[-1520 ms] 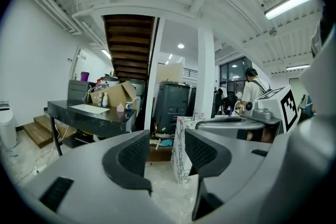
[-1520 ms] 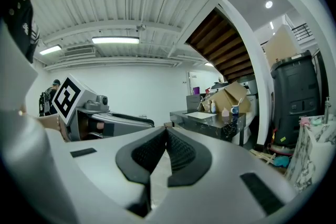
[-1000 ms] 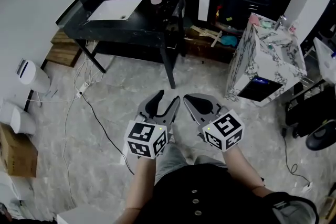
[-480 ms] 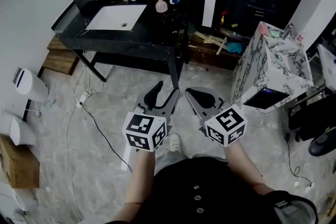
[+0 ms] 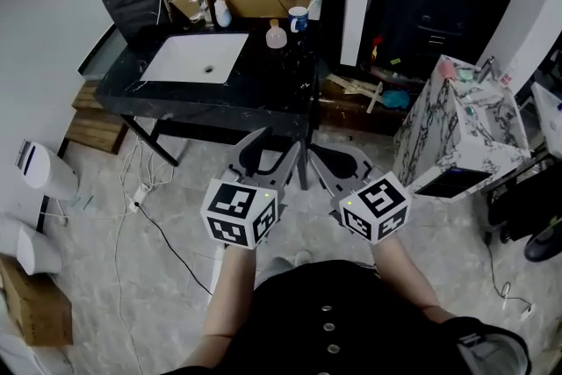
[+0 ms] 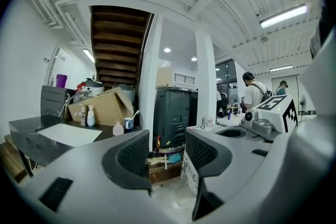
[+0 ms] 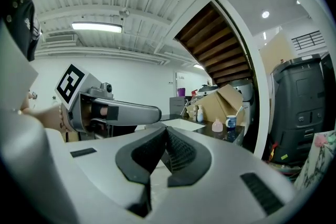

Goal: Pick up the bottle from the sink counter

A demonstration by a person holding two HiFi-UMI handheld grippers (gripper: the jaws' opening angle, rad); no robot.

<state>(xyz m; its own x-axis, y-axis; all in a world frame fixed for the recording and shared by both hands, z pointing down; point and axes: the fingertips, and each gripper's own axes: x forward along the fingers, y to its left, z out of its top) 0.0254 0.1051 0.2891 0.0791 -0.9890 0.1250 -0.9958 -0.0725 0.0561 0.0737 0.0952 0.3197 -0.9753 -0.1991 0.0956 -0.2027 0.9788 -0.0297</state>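
The left tongs (image 5: pixel 279 145) stand spread with nothing between them. The right tongs (image 5: pixel 318 155) are pressed together, empty. Both hang over the floor, near the black desk (image 5: pixel 263 92). The pink bottle (image 5: pixel 276 36) stands upright on the desk, right of the white basin (image 5: pixel 195 57), beside what appears to be a mug (image 5: pixel 299 17).

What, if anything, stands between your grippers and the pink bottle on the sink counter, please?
Nothing visible does. The left gripper and the right gripper are both short of the sink counter, and only bare black countertop lies before the pink bottle. A mug stands close beside it, not in front.
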